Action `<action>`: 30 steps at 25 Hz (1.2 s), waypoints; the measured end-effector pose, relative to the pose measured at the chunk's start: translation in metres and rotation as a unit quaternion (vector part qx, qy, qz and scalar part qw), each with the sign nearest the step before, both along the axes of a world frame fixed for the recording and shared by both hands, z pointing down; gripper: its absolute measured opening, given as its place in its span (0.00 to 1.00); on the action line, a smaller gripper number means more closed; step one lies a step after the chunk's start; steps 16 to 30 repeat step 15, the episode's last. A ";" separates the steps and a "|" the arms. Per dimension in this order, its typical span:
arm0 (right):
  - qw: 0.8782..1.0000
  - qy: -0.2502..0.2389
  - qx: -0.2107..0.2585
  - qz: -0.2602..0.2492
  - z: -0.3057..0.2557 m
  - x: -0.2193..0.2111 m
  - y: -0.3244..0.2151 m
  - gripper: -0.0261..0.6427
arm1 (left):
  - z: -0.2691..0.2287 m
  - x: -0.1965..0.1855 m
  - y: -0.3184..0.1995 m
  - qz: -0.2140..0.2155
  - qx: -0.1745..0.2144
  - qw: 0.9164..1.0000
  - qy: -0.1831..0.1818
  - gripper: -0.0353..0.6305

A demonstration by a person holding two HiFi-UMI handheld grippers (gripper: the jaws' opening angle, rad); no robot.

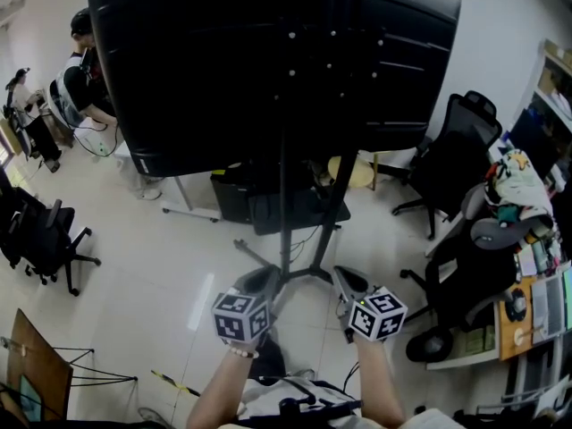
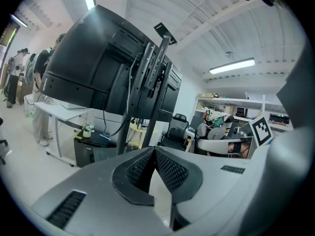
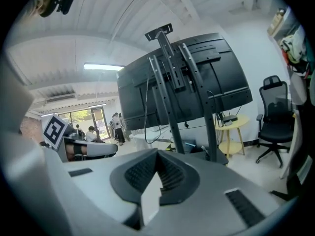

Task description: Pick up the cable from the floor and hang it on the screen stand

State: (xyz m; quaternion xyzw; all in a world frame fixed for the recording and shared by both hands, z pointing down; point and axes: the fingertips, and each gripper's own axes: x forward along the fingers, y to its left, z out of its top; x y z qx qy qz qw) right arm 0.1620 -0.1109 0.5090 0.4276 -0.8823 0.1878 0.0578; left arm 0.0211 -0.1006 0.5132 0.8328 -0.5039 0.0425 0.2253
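Note:
The big black screen [image 1: 268, 61] is seen from behind on its stand [image 1: 284, 204], whose legs [image 1: 299, 271] spread on the floor just ahead of me. A thin dark cable [image 2: 129, 100] hangs down along the stand's rails, and it also shows in the right gripper view [image 3: 146, 109]. My left gripper [image 1: 261, 284] and right gripper [image 1: 347, 281] are held side by side, low in front of the stand's base. Both are shut, with nothing between the pads of the left gripper [image 2: 154, 150] or the right gripper [image 3: 157, 154]. I cannot make out a cable on the floor.
Black office chairs stand at the left [image 1: 45, 235] and right [image 1: 456, 155]. A cluttered desk [image 1: 527, 302] runs along the right edge. A dark cabinet [image 1: 241, 195] and a small yellow table [image 1: 357, 172] sit beyond the stand. A person [image 1: 80, 79] stands at the far left.

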 end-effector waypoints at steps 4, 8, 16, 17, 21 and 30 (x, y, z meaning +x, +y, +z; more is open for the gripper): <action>1.000 -0.003 0.004 -0.004 -0.005 -0.004 -0.002 0.04 | -0.007 -0.004 -0.003 -0.002 0.005 1.000 0.001 0.05; 1.000 -0.001 0.004 -0.006 -0.006 -0.005 -0.003 0.04 | -0.010 -0.007 -0.006 -0.001 0.007 1.000 -0.002 0.05; 1.000 0.000 0.005 -0.014 -0.009 -0.013 -0.008 0.04 | -0.013 -0.010 -0.008 -0.002 0.005 1.000 -0.001 0.05; 1.000 0.000 0.005 -0.014 -0.009 -0.013 -0.008 0.04 | -0.013 -0.010 -0.008 -0.002 0.005 1.000 -0.001 0.05; 1.000 0.000 0.005 -0.014 -0.009 -0.013 -0.008 0.04 | -0.013 -0.010 -0.008 -0.002 0.005 1.000 -0.001 0.05; 1.000 0.000 0.005 -0.014 -0.009 -0.013 -0.008 0.04 | -0.013 -0.010 -0.008 -0.002 0.005 1.000 -0.001 0.05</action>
